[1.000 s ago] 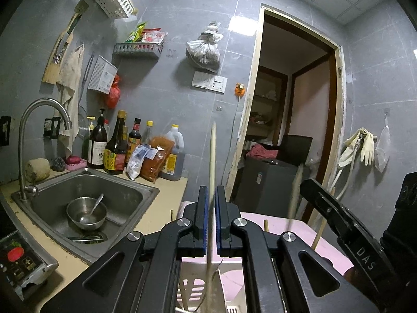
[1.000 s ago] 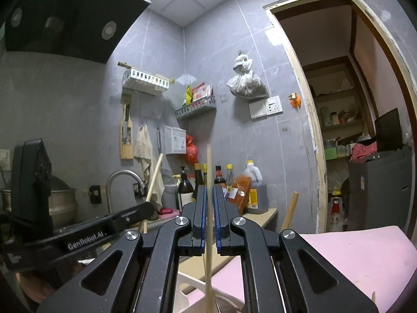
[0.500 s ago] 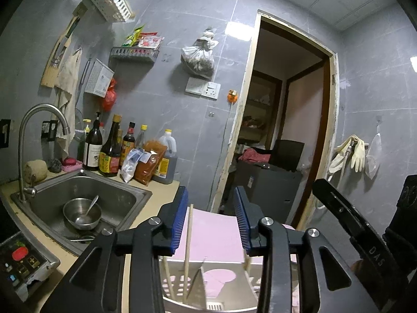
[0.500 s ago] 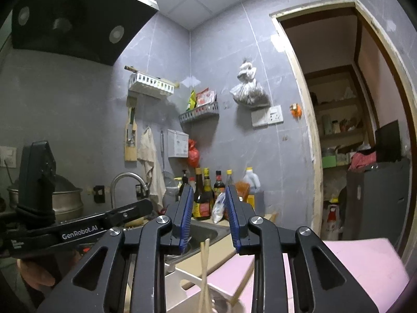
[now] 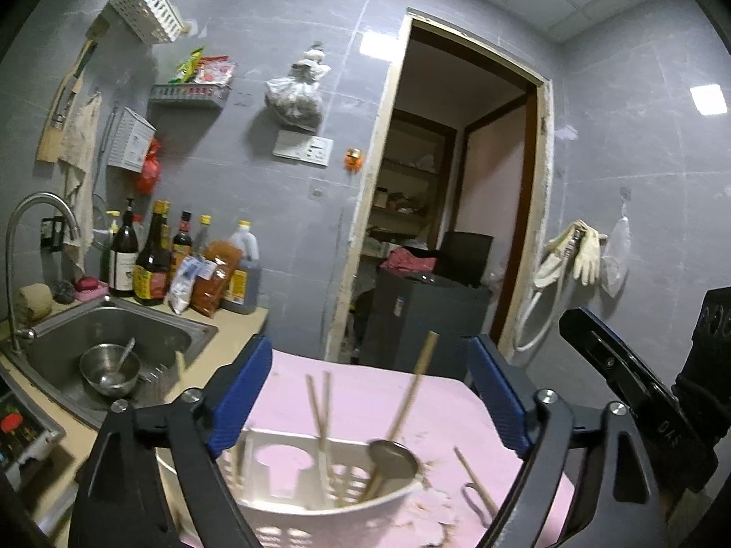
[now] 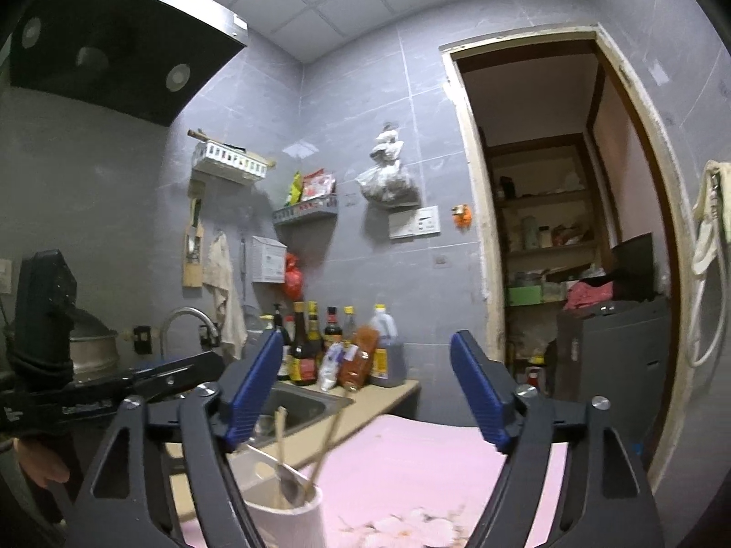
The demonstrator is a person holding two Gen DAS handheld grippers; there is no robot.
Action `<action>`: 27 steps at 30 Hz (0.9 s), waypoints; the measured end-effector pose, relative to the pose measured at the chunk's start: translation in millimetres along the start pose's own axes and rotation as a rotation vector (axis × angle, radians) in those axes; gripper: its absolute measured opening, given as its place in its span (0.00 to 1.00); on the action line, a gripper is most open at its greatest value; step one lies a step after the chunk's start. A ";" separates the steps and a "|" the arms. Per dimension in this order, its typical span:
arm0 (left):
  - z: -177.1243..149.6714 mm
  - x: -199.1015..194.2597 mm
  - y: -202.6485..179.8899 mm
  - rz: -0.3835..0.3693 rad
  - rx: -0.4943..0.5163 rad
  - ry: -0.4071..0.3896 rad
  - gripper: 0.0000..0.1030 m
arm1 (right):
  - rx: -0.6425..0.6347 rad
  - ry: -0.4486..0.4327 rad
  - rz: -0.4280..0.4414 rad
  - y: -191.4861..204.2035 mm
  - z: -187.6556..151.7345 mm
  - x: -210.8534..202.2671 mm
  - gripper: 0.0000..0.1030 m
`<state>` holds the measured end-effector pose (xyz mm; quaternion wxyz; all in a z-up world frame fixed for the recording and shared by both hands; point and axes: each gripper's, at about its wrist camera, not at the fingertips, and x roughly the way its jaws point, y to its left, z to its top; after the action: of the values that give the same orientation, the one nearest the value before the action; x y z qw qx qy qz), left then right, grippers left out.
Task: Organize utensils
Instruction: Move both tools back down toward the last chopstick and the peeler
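Note:
A white slotted utensil holder (image 5: 329,520) stands on the pink mat (image 5: 447,415). Several wooden chopsticks (image 5: 320,411) and a metal spoon (image 5: 390,456) lean inside it. My left gripper (image 5: 368,395) sits just behind and above the holder, its jaws opening, with nothing pressed between the blue pads (image 5: 237,392). In the right wrist view the same holder (image 6: 288,525) is low on the left with chopsticks (image 6: 281,434) in it. My right gripper (image 6: 365,392) is also opening, gripping nothing. One loose chopstick (image 5: 475,479) lies on the mat.
A steel sink (image 5: 182,329) with a bowl (image 5: 109,367) and faucet (image 5: 36,210) lies to the left. Sauce bottles (image 5: 150,265) line the wall. A doorway (image 5: 457,210) with a black cabinet (image 5: 425,315) is ahead. A range hood (image 6: 114,45) hangs upper left.
Both grippers were shut on upright chopsticks a second ago. They have opened, let the chopsticks drop into the holder, and drawn back and slightly up.

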<state>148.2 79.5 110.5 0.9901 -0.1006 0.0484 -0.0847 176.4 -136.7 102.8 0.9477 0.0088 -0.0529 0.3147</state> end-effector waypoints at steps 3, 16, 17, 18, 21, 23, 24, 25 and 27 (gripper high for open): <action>-5.9 0.2 -13.1 -0.016 -0.006 0.010 0.93 | -0.004 0.004 -0.028 -11.6 0.9 -16.3 0.89; -45.1 7.0 -47.7 -0.063 -0.052 0.145 0.97 | 0.009 0.124 -0.132 -60.9 -15.8 -57.0 1.00; -50.5 8.7 -51.3 -0.063 -0.052 0.169 0.97 | 0.011 0.145 -0.140 -64.6 -18.9 -58.3 1.00; -55.2 9.7 -54.7 -0.063 -0.051 0.188 0.97 | 0.011 0.167 -0.149 -68.1 -22.3 -58.9 1.00; -69.2 13.4 -64.1 -0.062 -0.046 0.241 0.97 | 0.012 0.239 -0.176 -77.3 -34.6 -60.7 1.00; -77.2 17.1 -69.5 -0.062 -0.040 0.276 0.97 | 0.016 0.295 -0.188 -82.2 -44.2 -61.3 1.00; -81.9 20.0 -72.4 -0.056 -0.036 0.301 0.97 | 0.014 0.330 -0.198 -84.0 -49.3 -60.7 1.00; -85.2 20.7 -74.5 -0.051 -0.033 0.318 0.97 | 0.013 0.360 -0.204 -85.3 -53.8 -60.1 1.00; -94.7 27.1 -79.2 -0.042 -0.027 0.378 0.97 | 0.013 0.435 -0.216 -87.7 -65.3 -57.3 1.00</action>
<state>151.6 -19.8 32.5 0.9601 -0.0969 0.2323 -0.1219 189.3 -237.9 33.3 0.9648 -0.0476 0.1555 0.2065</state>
